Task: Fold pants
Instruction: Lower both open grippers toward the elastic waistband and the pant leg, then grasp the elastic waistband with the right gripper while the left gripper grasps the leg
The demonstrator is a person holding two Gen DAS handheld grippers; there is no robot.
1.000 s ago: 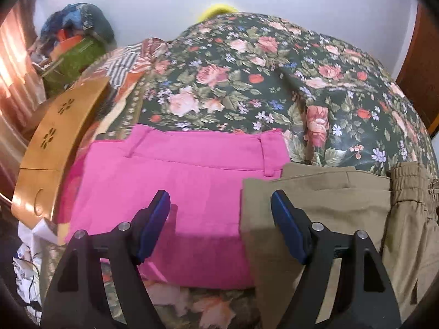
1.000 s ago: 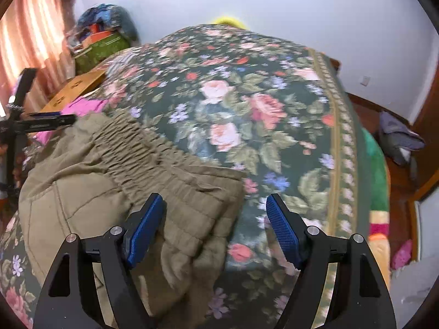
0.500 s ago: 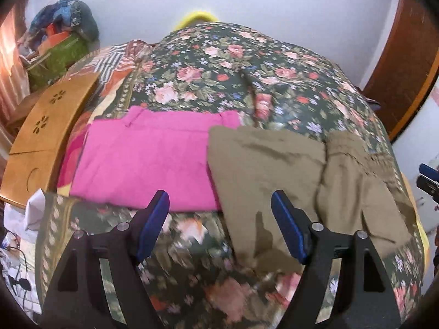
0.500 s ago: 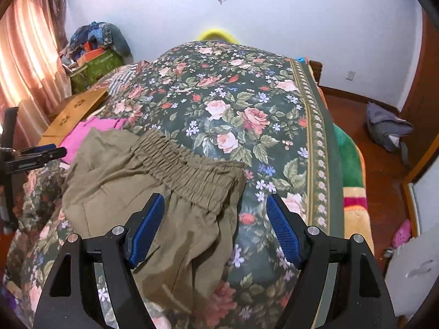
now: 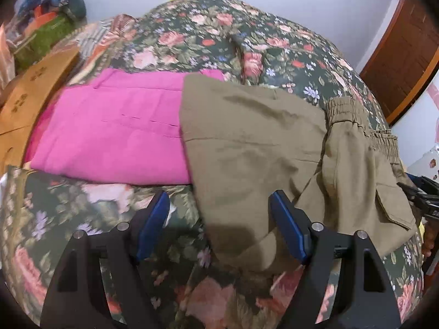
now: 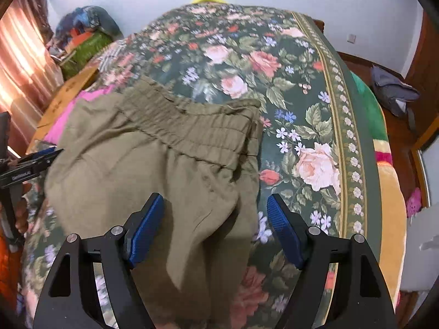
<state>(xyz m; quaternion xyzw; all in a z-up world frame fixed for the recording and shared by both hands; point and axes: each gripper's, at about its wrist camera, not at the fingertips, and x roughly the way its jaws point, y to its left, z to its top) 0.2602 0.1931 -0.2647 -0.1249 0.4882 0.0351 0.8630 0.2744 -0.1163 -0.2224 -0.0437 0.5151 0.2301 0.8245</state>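
Note:
Olive-khaki pants (image 5: 260, 148) lie partly folded on the floral bed, their elastic waistband (image 6: 197, 126) toward the right side. A folded pink garment (image 5: 115, 131) lies to their left. My left gripper (image 5: 219, 224) is open and empty, just above the near left edge of the khaki pants. My right gripper (image 6: 215, 227) is open and empty, over the near edge of the pants below the waistband. The right gripper also shows at the right edge of the left wrist view (image 5: 422, 192), and the left gripper at the left edge of the right wrist view (image 6: 30, 164).
The floral bedspread (image 6: 301, 126) covers the bed. A wooden headboard or panel (image 5: 30, 82) runs along the left. A pile of bags and clothes (image 5: 49, 19) sits at the back left. A grey bag (image 6: 395, 90) lies on the floor at right.
Both grippers pulled back from the pants and then came in closer again. Both stay open. The pants have not visibly moved.

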